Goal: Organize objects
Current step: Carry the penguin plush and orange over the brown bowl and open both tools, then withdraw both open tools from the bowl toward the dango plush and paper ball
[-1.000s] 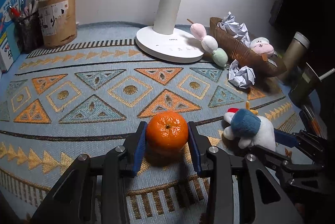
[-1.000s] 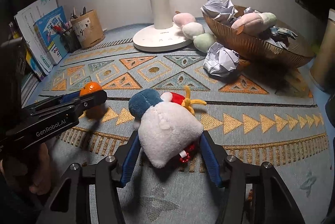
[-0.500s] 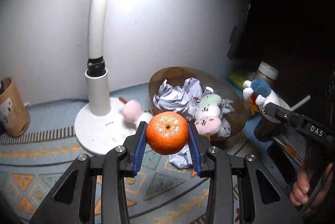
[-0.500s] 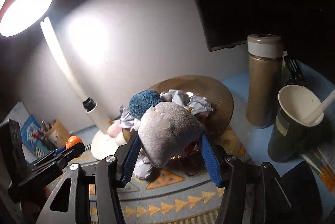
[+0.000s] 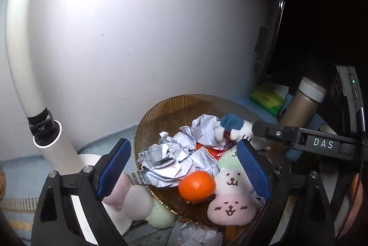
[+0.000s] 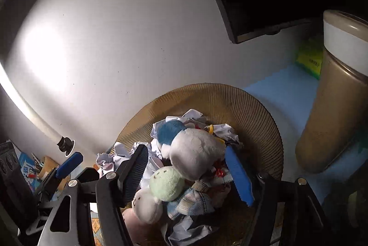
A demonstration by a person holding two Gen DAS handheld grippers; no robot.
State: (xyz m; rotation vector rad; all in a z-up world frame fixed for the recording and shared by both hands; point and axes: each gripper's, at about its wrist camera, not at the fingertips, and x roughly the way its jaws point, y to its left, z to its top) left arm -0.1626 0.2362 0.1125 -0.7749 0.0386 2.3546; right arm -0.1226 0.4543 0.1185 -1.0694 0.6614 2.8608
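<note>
- My left claw (image 5: 184, 168) is spread wide, holding nothing, poised above the near rim of the brown ribbed basket (image 5: 161, 115).
- The orange (image 5: 196, 186) lies free inside the basket at its near edge, between my two blue pads, touching neither; it rests against crumpled white paper (image 5: 168, 161) and the stacked plush dumplings (image 5: 230, 195).
- My right claw (image 6: 186, 170) is also parted, hanging over the same basket (image 6: 253, 112).
- The white plush with the blue cap (image 6: 195, 149) sits on top of the pile in the basket, between the right claw's pads; whether the right pad still touches it, I cannot tell.
- A green plush ball (image 6: 166, 184) rests just below that toy in the basket.
- Beyond the basket's far right side stands a tan flask with a white band (image 6: 333, 96).
- The white lamp stem (image 5: 27, 89) rises to the left of the basket.
</note>
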